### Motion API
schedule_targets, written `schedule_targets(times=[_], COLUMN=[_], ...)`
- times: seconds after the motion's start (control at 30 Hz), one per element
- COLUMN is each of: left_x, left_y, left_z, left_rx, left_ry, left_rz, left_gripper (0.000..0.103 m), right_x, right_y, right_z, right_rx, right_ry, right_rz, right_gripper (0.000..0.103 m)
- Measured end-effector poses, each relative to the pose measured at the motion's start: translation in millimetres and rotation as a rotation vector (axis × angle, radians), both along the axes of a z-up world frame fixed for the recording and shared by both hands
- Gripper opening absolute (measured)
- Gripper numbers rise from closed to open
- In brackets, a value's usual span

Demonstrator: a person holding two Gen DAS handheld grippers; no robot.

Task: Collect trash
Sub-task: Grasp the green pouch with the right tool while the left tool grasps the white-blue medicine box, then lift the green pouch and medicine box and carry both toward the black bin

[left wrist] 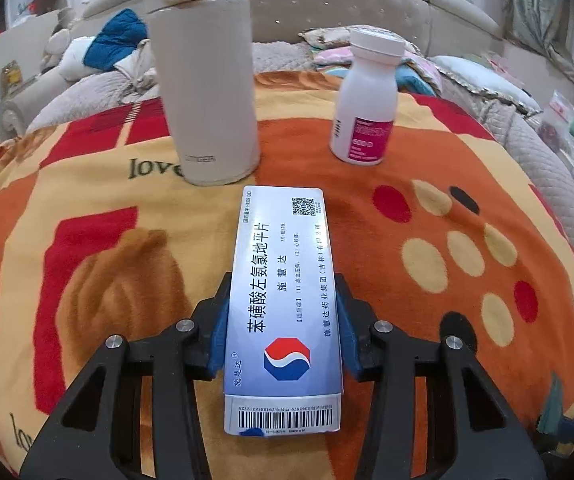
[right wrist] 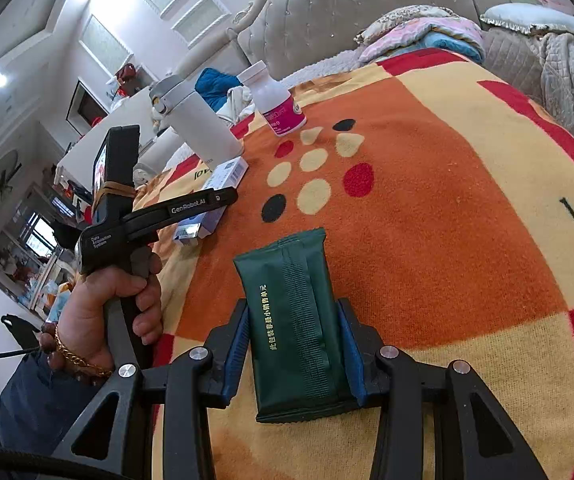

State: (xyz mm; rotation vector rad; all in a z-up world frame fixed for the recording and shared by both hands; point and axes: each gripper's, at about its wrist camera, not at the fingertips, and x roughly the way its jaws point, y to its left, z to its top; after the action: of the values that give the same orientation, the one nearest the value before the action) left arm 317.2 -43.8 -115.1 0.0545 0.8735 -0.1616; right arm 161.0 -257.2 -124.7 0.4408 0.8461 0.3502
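My left gripper [left wrist: 283,312] is shut on a blue-white medicine box [left wrist: 283,280], its blue pads against both long sides, over the patterned blanket. The box also shows in the right wrist view [right wrist: 223,178], with the left gripper [right wrist: 211,204] around it. My right gripper [right wrist: 293,344] is shut on a dark green packet [right wrist: 295,320], held lengthwise between the blue pads just above the blanket.
A tall white flask [left wrist: 207,92] and a white pill bottle with a pink label [left wrist: 365,100] stand on the orange, red and yellow blanket [left wrist: 427,184] beyond the box. Both also show in the right wrist view, flask [right wrist: 203,120], bottle [right wrist: 277,100]. Pillows and a headboard lie behind.
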Motion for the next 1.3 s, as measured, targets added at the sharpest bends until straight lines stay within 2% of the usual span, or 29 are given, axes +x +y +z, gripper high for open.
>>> schedule_targets(times=[0.23, 0.4, 0.53, 0.7, 0.83, 0.93, 1.1, 1.2, 1.3], left_x=[-4.0, -20.5, -43.8, -93.3, -136.6, -159.6, -187.5, -206.6, -218.7], left_y=[3.0, 3.2, 5.1, 1.5, 7.3, 15.1, 20.3, 21.5, 12.9], left_z=[1.3, 4.7, 12.0, 21.1, 23.3, 19.8, 20.5, 35.7, 59.6], left_rx=[-0.004, 0.006, 0.001, -0.017, -0.041, -0.022, 0.043, 0.025, 0.036], left_ry=[-0.005, -0.016, -0.027, -0.025, -0.019, -0.011, 0.003, 0.008, -0.034], left_rz=[0.011, 0.009, 0.009, -0.009, 0.008, 0.033, 0.063, 0.086, 0.098], left_gripper=[0.043, 0.043, 0.043, 0.043, 0.043, 0.043, 0.043, 0.043, 0.043], right_x=[0.5, -1.2, -2.2, -3.2, -7.1, -20.5, -52.3, -72.2, -85.8], right_y=[-1.3, 4.8, 8.7, 10.5, 14.5, 19.0, 14.5, 9.1, 2.5], right_z=[-0.1, 2.3, 2.8, 2.5, 5.1, 10.5, 27.8, 36.2, 44.7], right_rx=[-0.014, -0.052, -0.073, -0.089, -0.14, -0.201, -0.19, -0.192, -0.187], right_ry=[-0.001, -0.006, -0.017, -0.017, -0.012, -0.029, -0.078, -0.097, -0.109], right_rz=[0.001, 0.005, 0.011, -0.004, 0.003, 0.019, 0.021, 0.026, 0.042], right_gripper=[0.04, 0.04, 0.041, 0.04, 0.041, 0.04, 0.04, 0.04, 0.04])
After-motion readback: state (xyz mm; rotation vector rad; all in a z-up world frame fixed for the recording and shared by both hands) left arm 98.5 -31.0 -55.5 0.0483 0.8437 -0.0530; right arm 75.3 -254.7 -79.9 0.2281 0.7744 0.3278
